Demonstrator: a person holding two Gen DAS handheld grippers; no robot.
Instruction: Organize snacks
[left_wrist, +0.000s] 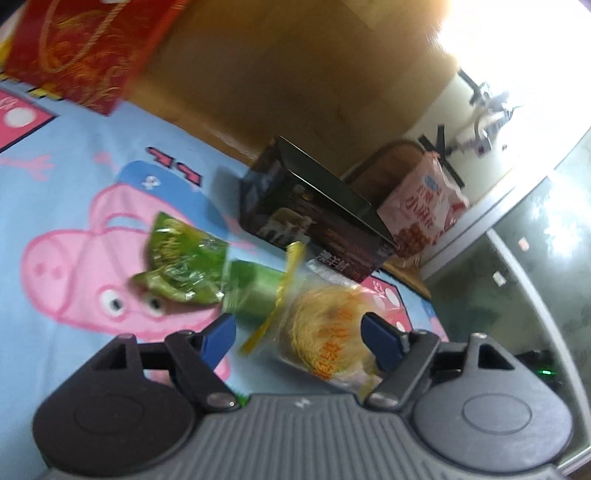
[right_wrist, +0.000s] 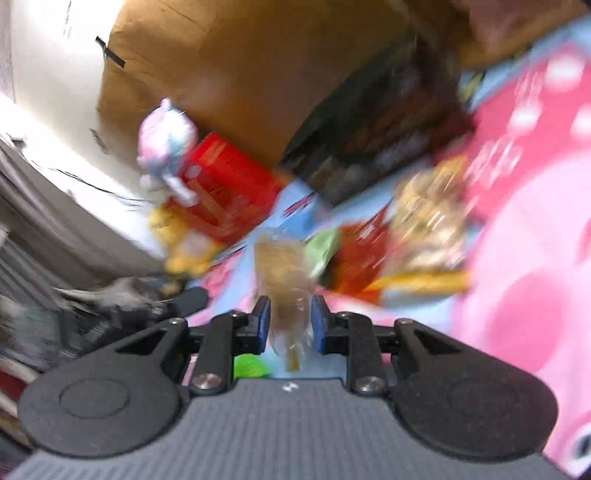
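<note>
In the left wrist view my left gripper (left_wrist: 299, 332) is open over a blue cartoon-pig sheet (left_wrist: 74, 229). A clear packet of yellow noodle-like snack (left_wrist: 325, 332) lies between and just ahead of its blue pads. A green wrapped snack (left_wrist: 181, 266) and a green cup-like snack (left_wrist: 255, 291) lie to the left. In the blurred right wrist view my right gripper (right_wrist: 290, 323) is shut on a clear packet with a tan snack (right_wrist: 284, 280). Beyond it lie a green packet (right_wrist: 325, 247), a red-orange packet (right_wrist: 362, 258) and a clear packet of pale snacks (right_wrist: 424, 221).
A dark snack box (left_wrist: 310, 214) and a pink bag (left_wrist: 424, 206) stand by a cardboard box (left_wrist: 295, 74). A red patterned box (left_wrist: 85, 48) sits far left. In the right view a red box (right_wrist: 225, 184), a plush toy (right_wrist: 166, 144) and cardboard (right_wrist: 240, 66) lie ahead.
</note>
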